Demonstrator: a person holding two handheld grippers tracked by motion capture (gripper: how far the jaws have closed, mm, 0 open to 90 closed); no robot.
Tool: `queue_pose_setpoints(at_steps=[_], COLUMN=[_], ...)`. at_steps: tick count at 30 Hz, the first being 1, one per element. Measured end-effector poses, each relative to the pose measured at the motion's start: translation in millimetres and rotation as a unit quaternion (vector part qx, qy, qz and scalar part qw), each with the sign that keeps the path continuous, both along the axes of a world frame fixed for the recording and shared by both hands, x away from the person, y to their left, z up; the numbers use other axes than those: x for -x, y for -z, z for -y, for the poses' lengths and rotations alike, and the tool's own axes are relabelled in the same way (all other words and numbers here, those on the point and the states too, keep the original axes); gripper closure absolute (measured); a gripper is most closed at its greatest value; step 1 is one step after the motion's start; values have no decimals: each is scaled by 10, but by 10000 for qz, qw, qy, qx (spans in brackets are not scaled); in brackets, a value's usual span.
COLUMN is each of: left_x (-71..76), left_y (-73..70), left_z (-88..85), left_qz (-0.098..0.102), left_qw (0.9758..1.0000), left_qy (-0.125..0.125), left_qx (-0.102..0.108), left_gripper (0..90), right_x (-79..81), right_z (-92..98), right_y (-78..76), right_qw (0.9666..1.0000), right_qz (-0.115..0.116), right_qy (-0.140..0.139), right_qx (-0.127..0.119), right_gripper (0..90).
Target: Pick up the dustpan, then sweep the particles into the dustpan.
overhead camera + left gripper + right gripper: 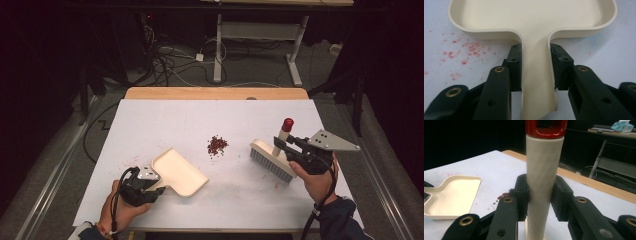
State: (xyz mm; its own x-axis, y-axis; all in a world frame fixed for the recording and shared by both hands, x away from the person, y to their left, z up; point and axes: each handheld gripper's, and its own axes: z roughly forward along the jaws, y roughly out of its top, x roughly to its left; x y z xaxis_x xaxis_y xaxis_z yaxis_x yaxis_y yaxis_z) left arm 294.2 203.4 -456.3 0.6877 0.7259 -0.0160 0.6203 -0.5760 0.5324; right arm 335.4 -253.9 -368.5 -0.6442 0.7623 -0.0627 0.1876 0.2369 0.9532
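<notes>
Two tools held | dustpan (179, 172) flat on white surface (165, 120), handle clamped in left tongs (536, 67) | brush (272, 159) bristles down at right, upright handle clamped in right tongs (540, 195) | red crumbs (217, 145) piled between dustpan and brush

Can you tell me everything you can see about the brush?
The brush has a cream head with pale grey bristles, a round cream handle and a red cap with a loop on top. It looks like plastic. It stands on the white table with bristles down, right of the red crumbs. The right gripper is shut on its handle.
</notes>
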Motion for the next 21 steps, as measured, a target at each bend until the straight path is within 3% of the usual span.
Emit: queue_pose_setpoints(at_steps=[11,21], left_x=[-8,-11], left_y=[25,33], left_z=[4,0], left_qz=[-20,-57], left_qw=[10000,10000], left_qy=[60,55], left_qx=[-55,-14], left_gripper=[641,640], right_x=[-12,-152], right_z=[-94,-213], right_y=[7,13], right_qw=[9999,9999], right_qz=[24,36], right_qy=[-90,-146], right_qx=[40,84], right_gripper=[699,699])
